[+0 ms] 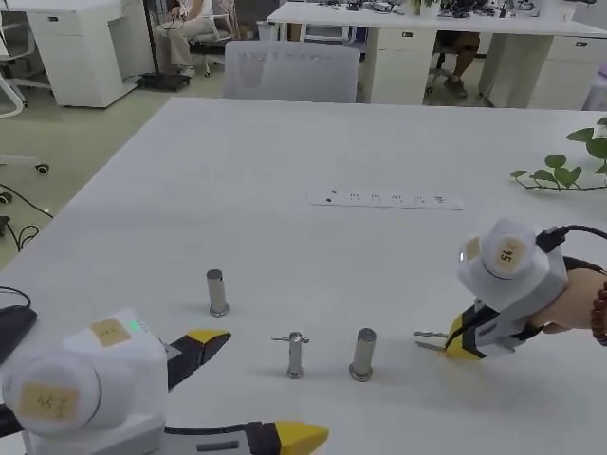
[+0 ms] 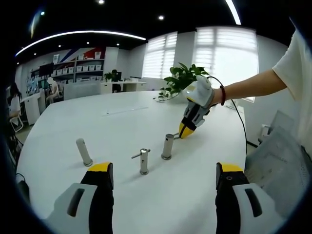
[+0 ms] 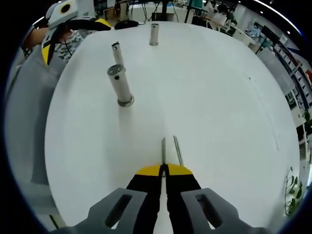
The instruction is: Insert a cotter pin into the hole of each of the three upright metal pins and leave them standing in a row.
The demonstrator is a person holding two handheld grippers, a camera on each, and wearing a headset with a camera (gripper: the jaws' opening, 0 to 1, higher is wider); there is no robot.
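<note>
Our right tongs point(image 3: 164, 169) grip a thin silver cotter pin point(image 3: 168, 148) near the rightmost upright grey metal pin point(image 1: 363, 354) on the white surface point(image 1: 313, 152). The middle metal pin point(image 1: 296, 356) carries a second cotter pin point(image 1: 283, 338) crosswise. Our left tongs point(image 2: 164, 170) gape open.

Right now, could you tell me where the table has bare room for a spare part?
Bare table stretches from the power strip to the left pin, and left of it. It is crowded around the middle pin and right pin, where the right gripper holds a cotter pin, and near the left gripper.
</note>
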